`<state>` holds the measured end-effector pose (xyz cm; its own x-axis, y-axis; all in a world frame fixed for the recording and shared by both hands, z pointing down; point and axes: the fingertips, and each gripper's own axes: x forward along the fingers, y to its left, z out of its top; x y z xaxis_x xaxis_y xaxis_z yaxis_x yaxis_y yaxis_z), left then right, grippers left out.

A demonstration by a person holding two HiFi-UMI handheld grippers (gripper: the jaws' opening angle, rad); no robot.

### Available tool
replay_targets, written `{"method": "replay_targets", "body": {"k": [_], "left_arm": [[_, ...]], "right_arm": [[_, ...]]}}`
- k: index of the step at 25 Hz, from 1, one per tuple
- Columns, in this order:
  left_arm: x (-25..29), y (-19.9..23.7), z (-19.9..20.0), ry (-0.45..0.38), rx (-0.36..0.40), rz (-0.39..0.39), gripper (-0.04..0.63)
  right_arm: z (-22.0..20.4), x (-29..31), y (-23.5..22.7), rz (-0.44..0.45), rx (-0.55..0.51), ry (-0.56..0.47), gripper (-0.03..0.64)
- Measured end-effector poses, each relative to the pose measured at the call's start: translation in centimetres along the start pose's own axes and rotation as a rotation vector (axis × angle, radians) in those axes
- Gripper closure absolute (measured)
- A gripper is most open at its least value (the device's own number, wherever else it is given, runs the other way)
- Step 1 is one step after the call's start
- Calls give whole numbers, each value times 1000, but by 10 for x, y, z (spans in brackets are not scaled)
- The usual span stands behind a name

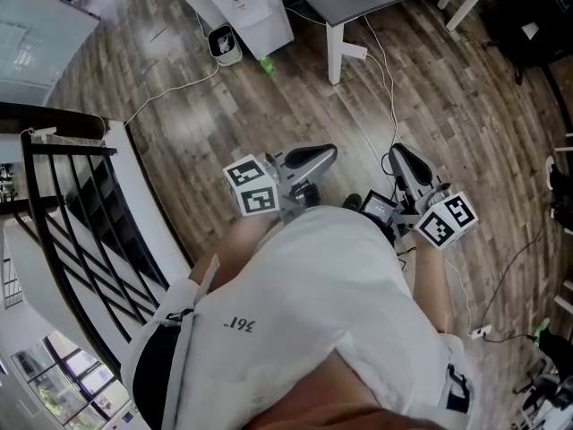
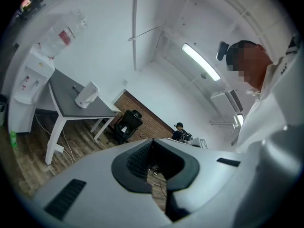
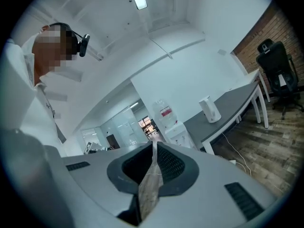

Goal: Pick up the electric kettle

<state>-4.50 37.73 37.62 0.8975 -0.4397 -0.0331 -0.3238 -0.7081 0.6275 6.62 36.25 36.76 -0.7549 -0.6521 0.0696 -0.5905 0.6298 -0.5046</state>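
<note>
Though smooth, white tapered kettle [image 3: 209,109]

Office: grey desk [image 3: 235,104], swivel chair [image 3: 278,65], water dispenser [image 3: 174,128], glass partitions [image 3: 118,127].

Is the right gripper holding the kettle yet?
No: the right gripper is shut with nothing between its jaws, and the electric kettle stands far off on the grey table.

Unclear print on white shirt [image 1: 322,285]
</note>
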Motion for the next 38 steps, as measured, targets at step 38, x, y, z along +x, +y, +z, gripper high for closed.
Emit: {"method": "replay_targets", "body": {"k": [38], "left_arm": [[-5,83,31,46,-4,21,591]], "right_arm": [[0,92,-48,-75,-15,52,528]]}}
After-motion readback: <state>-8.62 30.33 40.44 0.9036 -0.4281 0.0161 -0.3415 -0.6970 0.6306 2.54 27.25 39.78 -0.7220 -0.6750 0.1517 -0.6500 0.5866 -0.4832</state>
